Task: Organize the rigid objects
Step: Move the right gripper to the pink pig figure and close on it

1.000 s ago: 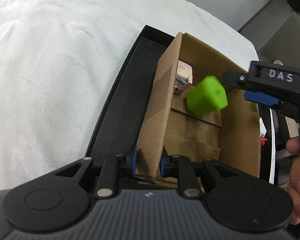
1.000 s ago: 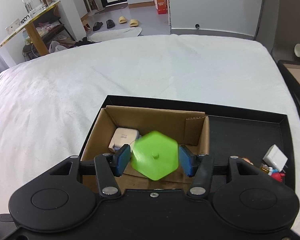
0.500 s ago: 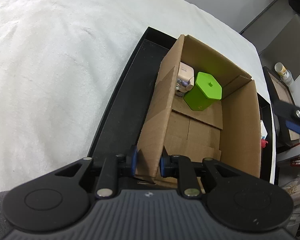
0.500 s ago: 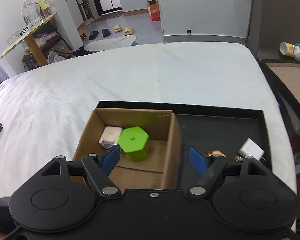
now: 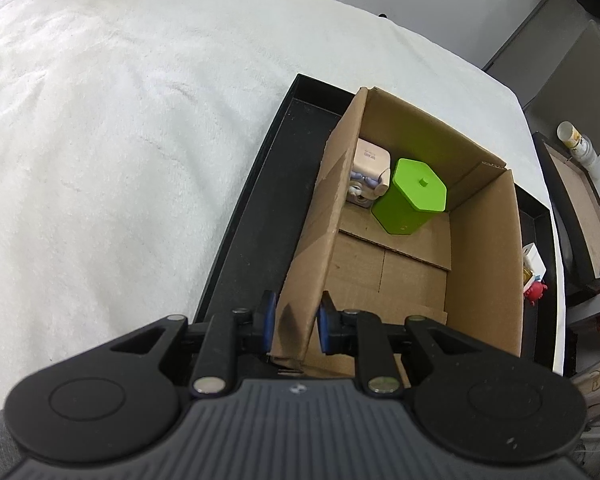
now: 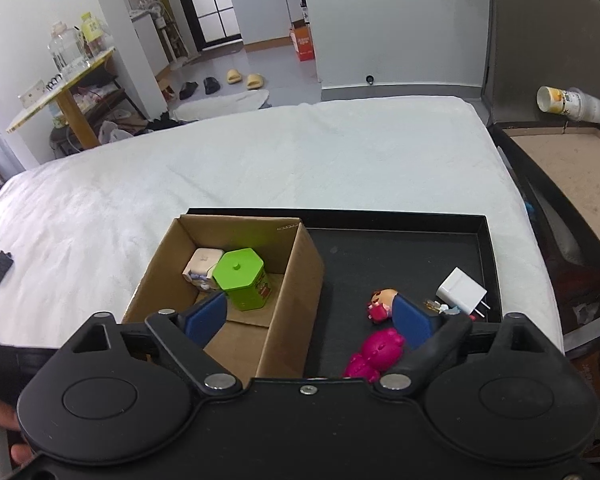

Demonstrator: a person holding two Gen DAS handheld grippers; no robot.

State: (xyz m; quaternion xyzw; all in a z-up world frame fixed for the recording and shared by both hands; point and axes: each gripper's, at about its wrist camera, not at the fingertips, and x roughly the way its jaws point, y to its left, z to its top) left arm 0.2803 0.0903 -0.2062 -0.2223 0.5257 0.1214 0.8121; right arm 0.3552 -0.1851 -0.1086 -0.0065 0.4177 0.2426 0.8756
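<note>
Left claw [image 5: 293, 328]: clenched on the near wall of the cardboard box [image 5: 482, 264], one pad on each face of the wall, steadying it.
Right claw [image 6: 306, 318]: released, jaws opening wide with nothing between the pads; it hangs over the seam between box and open tray floor.
Green hexagonal tin [image 6: 244, 280]: upright inside the box, at about 11 o'clock from the right claw, touching a cream case [image 6: 202, 264] at the tin's 10 o'clock.
Black tray [image 6: 400, 254]: holds the box on its left half; loose items lie on the right half.
Loose items: magenta toy [image 6: 374, 354] nearest, at about 2 o'clock between the claw's spread pads in view but lying below them; small doll figure [image 6: 382, 300] just beyond; white charger [image 6: 460, 290] at 2 o'clock, further out.
Step in hand (judgement): tin looks delivered; next pick is likely the magenta toy.
Doing it well: come straight down over the toy, pads astride its narrower width, clear of the box wall; keep the left grip firm so the box does not slide.
Surface: a bed with a white textured cover [image 6: 260, 160]; soft, so the tray may rock under pressure.
Room: slippers [image 6: 246, 78] on the floor at 12 o'clock, cluttered side table [image 6: 60, 88] at 10 o'clock, paper cup [image 6: 564, 102] on a dark stand at 2 o'clock.
</note>
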